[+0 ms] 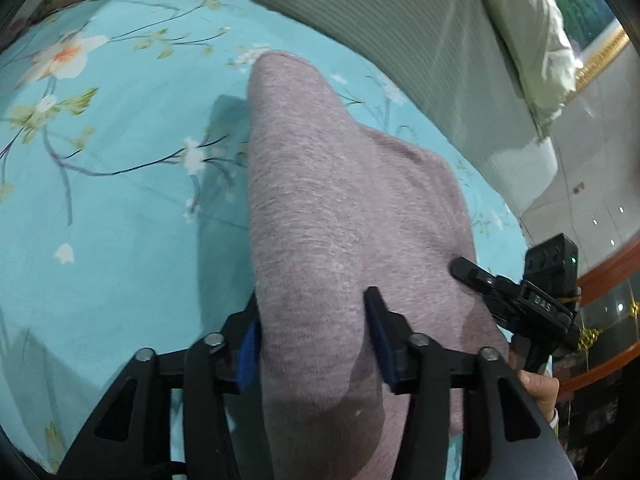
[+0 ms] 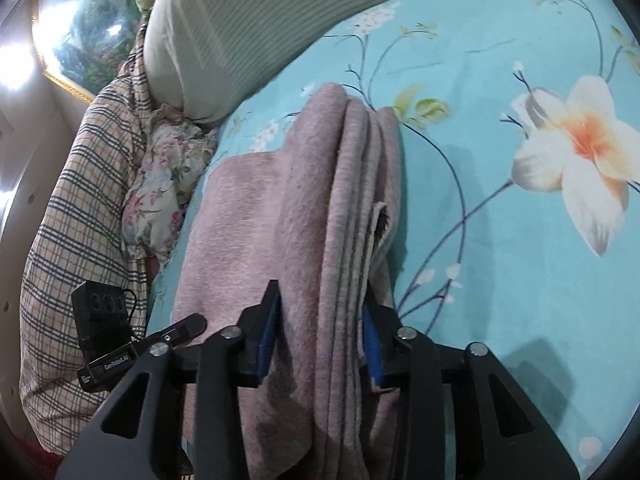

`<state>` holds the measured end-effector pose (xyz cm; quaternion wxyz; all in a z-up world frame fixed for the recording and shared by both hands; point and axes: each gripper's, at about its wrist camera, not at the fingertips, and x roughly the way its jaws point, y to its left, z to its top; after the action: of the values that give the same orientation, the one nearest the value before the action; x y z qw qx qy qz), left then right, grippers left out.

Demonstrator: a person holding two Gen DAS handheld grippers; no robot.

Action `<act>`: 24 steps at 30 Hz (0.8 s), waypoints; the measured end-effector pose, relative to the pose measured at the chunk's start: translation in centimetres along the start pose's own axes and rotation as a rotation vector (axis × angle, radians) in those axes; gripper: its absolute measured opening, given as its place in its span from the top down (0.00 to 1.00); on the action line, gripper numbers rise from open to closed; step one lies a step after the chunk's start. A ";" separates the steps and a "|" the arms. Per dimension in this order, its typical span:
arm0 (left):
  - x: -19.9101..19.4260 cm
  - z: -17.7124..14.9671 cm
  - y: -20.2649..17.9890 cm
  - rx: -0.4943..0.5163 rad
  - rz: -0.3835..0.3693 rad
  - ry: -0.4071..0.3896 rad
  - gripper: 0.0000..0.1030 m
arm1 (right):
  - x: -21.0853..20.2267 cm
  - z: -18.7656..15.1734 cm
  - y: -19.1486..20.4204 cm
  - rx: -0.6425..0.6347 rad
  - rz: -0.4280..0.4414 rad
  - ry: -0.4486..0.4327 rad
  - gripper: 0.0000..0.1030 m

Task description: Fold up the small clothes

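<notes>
A pink knitted garment (image 1: 320, 216) lies on the turquoise flowered bedsheet (image 1: 120, 240), partly folded. My left gripper (image 1: 314, 312) is shut on a raised fold of the garment, blue pads pressing either side. In the right wrist view the same pink garment (image 2: 312, 220) shows several stacked layers. My right gripper (image 2: 322, 316) is shut on that layered edge. The right gripper also shows at the right edge of the left wrist view (image 1: 516, 292), and the left gripper at the lower left of the right wrist view (image 2: 160, 344).
A pale ribbed cushion (image 1: 400, 40) runs along the far side of the bed. A checked blanket (image 2: 80, 220) and a floral cloth (image 2: 160, 176) lie at the bed's left end. A framed picture (image 2: 80, 32) hangs on the wall.
</notes>
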<state>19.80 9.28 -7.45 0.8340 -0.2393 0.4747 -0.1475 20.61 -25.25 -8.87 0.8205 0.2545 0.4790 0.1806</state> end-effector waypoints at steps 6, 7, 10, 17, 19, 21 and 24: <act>-1.9 -1.1 0.9 -0.002 0.031 -0.019 0.42 | -2.3 0.2 1.1 -0.038 -0.097 -0.063 0.51; -2.2 -1.2 0.6 0.005 0.036 -0.025 0.42 | -2.9 0.2 1.4 -0.049 -0.114 -0.081 0.51; -3.2 -1.2 -0.4 0.038 0.064 -0.043 0.44 | -4.5 0.7 2.4 -0.084 -0.142 -0.145 0.51; -5.1 -0.9 -2.0 0.109 0.023 -0.097 0.47 | -2.8 2.4 4.5 -0.165 -0.156 -0.119 0.51; -4.7 -0.9 -2.6 0.131 0.004 -0.092 0.48 | -1.4 2.9 4.1 -0.157 -0.174 -0.088 0.51; -4.4 -0.8 -2.9 0.145 -0.004 -0.087 0.48 | -0.3 3.4 3.7 -0.142 -0.185 -0.064 0.52; -4.0 -0.6 -3.2 0.157 0.001 -0.080 0.48 | 0.4 4.1 3.6 -0.145 -0.185 -0.063 0.54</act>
<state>17.19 8.30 -3.13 0.8685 -0.1787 0.4284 -0.1741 24.21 -23.13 -5.36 0.8645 0.1548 0.4602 0.1301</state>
